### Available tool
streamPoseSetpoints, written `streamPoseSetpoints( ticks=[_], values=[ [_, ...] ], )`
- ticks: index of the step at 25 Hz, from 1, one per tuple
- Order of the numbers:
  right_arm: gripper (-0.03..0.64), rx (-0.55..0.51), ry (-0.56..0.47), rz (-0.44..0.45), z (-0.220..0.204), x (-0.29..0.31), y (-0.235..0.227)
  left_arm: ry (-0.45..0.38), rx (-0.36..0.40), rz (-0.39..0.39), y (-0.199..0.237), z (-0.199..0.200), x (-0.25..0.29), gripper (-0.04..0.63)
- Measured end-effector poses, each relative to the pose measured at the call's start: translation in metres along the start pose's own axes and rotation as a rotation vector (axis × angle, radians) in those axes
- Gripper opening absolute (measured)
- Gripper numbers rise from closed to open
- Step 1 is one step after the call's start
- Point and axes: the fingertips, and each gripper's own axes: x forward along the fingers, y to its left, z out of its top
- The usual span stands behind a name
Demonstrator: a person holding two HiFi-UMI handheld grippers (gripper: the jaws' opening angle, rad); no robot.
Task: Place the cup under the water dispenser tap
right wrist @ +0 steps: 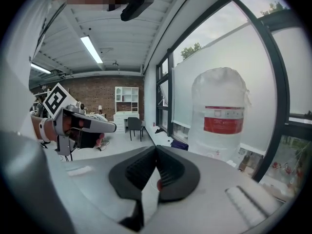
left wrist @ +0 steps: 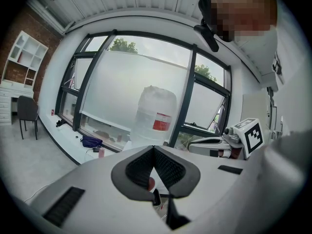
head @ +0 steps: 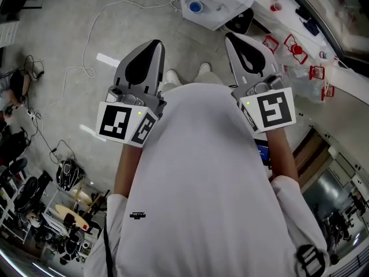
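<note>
- White plastic grippers are both held at chest level, pointing towards the dispenser. This looks like an approach stance, not a reach.
- Left gripper: its pads meet at the tip and nothing sits between them. It seems to be simply carried along.
- Right gripper: its jaws are pressed together in the same way, and it is empty too. They will have to part before any pick.
- Both aim just below level, so the bottle on top of the dispenser fills the middle of each gripper view. That suggests the person is lining up on the machine.
- Cup: a small red one seems to stand on the ledge to the right of the dispenser, well apart from both grippers and not under the tap. It is too small to be sure of.
- A red speck shows in the slit under each pair of pads, and I cannot tell what it is.
- By this reading the task has hardly begun, because fetching the cup comes first.
</note>
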Motion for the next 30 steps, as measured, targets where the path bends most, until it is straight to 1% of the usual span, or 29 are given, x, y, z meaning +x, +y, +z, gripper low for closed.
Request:
streamPoseSetpoints(
  ticks=[9,13,20,30],
  values=[
    [0.011,0.015,0.000,-0.016,0.000,-0.002,0.004,0.002,-0.002,-0.018,-0.004,-0.003,-0.004,0.007],
    [0.011,0.014,0.003,-0.007,-0.002,-0.003,0.009,0.006,-0.002,-0.010,-0.001,-0.004,-0.008,0.006],
    [0.011,0.026,0.010,-0.038,-0.007,-0.014,0.004,0.002,-0.007,-0.015,-0.005,-0.007,-0.009,0.008],
    [0.011,0.021,0.012,-0.044,-0.005,-0.012,0.003,-0.001,-0.011,-0.018,-0.001,-0.006,-0.007,0.007]
  ],
)
